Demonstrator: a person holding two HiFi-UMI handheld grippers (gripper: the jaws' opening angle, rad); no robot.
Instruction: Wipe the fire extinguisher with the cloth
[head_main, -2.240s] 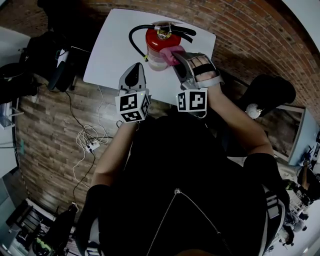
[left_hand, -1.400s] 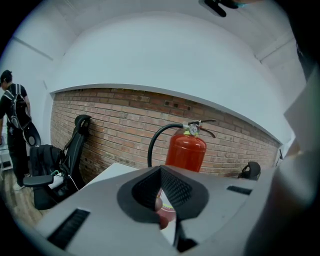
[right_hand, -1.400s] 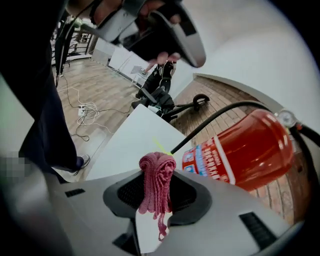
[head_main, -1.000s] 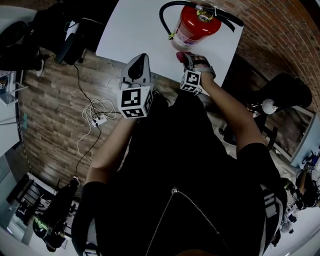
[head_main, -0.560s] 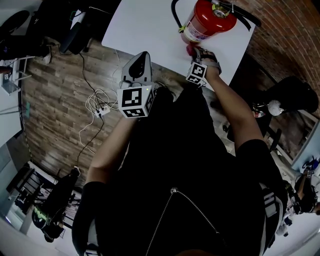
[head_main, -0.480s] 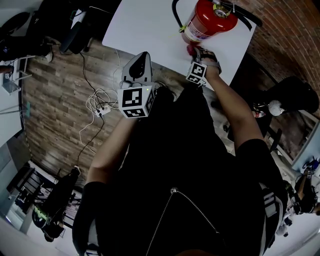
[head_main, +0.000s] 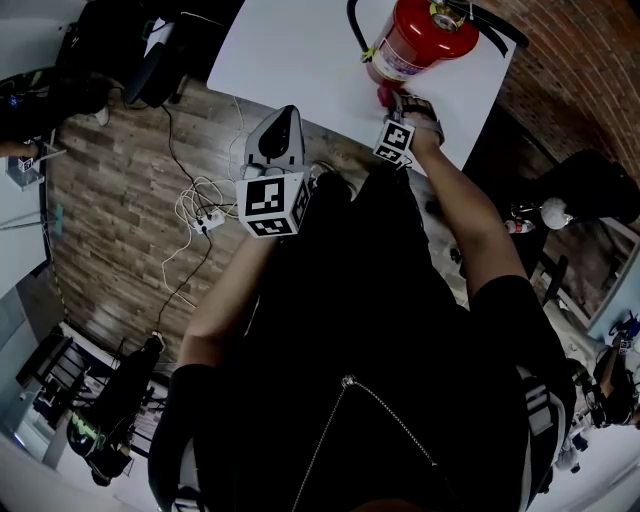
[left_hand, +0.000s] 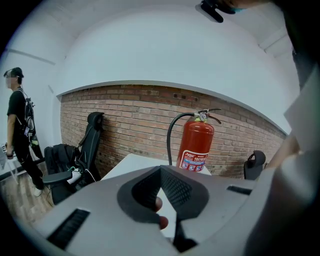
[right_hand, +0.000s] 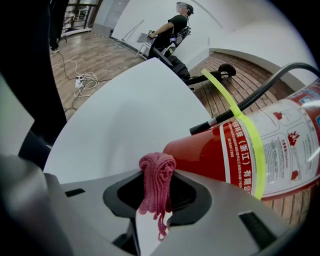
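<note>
Short of the white table (head_main: 290, 60), the left gripper (left_hand: 161, 170) hangs with jaws together on nothing; the fire extinguisher (right_hand: 210, 150) stands well ahead of it. The right gripper (right_hand: 159, 167) clamps the pink cloth (right_hand: 156, 182), whose bunched fold appears to touch the red cylinder's lower body just right of the jaws. Press lightly, sweep around the shell, and avoid tipping it.

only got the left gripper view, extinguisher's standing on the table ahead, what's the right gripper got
Observer: The right gripper is shut on a pink cloth, bunched between its fingers.
Operator: is it on the extinguisher
Observer: It is just beside the low part of the fire extinguisher; whether it touches, I cannot tell.
Operator: where's my left one from above
Observer: In the head view the left gripper hangs at the white table's near edge, apart from the extinguisher.
</note>
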